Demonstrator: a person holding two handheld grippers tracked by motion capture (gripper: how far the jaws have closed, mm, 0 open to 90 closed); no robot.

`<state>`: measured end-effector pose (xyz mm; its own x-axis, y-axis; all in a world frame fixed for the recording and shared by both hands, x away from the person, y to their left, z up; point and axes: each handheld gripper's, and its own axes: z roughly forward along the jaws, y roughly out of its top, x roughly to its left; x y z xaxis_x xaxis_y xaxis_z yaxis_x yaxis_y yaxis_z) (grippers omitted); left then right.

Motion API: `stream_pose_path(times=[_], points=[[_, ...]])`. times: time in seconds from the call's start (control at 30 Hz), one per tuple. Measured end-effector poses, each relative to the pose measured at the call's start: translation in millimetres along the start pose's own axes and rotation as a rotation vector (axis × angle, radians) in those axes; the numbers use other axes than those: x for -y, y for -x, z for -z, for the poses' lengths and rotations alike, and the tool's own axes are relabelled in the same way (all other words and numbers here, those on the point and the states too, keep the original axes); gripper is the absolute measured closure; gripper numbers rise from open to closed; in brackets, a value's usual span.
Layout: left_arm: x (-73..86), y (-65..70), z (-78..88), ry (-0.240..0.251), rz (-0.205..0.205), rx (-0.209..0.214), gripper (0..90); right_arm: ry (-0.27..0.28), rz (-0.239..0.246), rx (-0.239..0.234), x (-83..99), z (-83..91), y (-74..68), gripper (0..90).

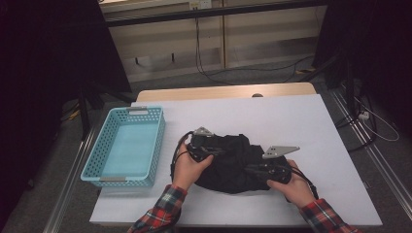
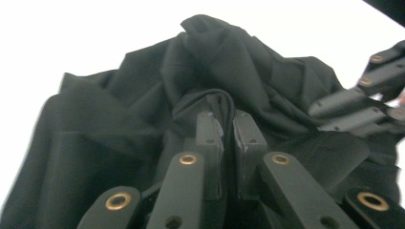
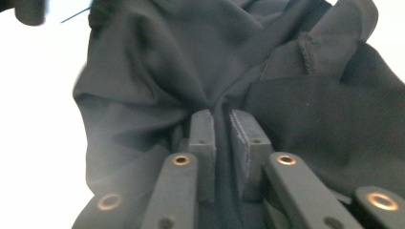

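the black cloth (image 1: 228, 162) lies bunched mid-table, right of the blue basket (image 1: 127, 145). the left gripper (image 2: 228, 125) pinches a fold tight; the right gripper (image 3: 221, 121) stands narrow with cloth between its pads. best to keep both pinches firm and lift evenly so nothing slips.
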<state>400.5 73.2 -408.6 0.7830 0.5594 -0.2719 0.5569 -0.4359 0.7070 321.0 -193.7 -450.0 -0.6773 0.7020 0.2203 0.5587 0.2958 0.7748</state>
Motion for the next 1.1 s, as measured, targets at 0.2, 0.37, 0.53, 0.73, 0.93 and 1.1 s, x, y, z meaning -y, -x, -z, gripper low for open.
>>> stream_pose_path(times=[0.2, 0.37, 0.53, 0.73, 0.93, 1.1], points=[[8.5, -11.3, 32.1, 0.036, 0.045, -0.032, 84.0, 0.021, 0.015, 0.087, -9.8, 3.2, 9.0, 54.3], [16.7, -18.7, 47.7, 0.045, 0.072, -0.06, 84.1, 0.055, 0.033, 0.172, -24.7, 3.7, 20.3, 40.4], [21.5, -21.0, 58.5, 0.048, 0.08, -0.082, 84.1, 0.068, 0.008, 0.199, -38.6, -8.4, 30.5, 33.7], [24.1, -25.5, 73.7, 0.07, 0.091, -0.115, 84.1, -0.008, 0.043, 0.199, -46.1, -34.7, 33.1, 31.3], [26.2, -29.2, 76.6, 0.07, 0.103, -0.12, 84.2, -0.099, 0.069, 0.158, -43.7, -61.2, 26.4, 29.9], [26.2, -29.1, 78.2, 0.074, 0.103, -0.12, 84.2, -0.134, 0.134, 0.16, -41.9, -56.5, 19.5, 56.6]])
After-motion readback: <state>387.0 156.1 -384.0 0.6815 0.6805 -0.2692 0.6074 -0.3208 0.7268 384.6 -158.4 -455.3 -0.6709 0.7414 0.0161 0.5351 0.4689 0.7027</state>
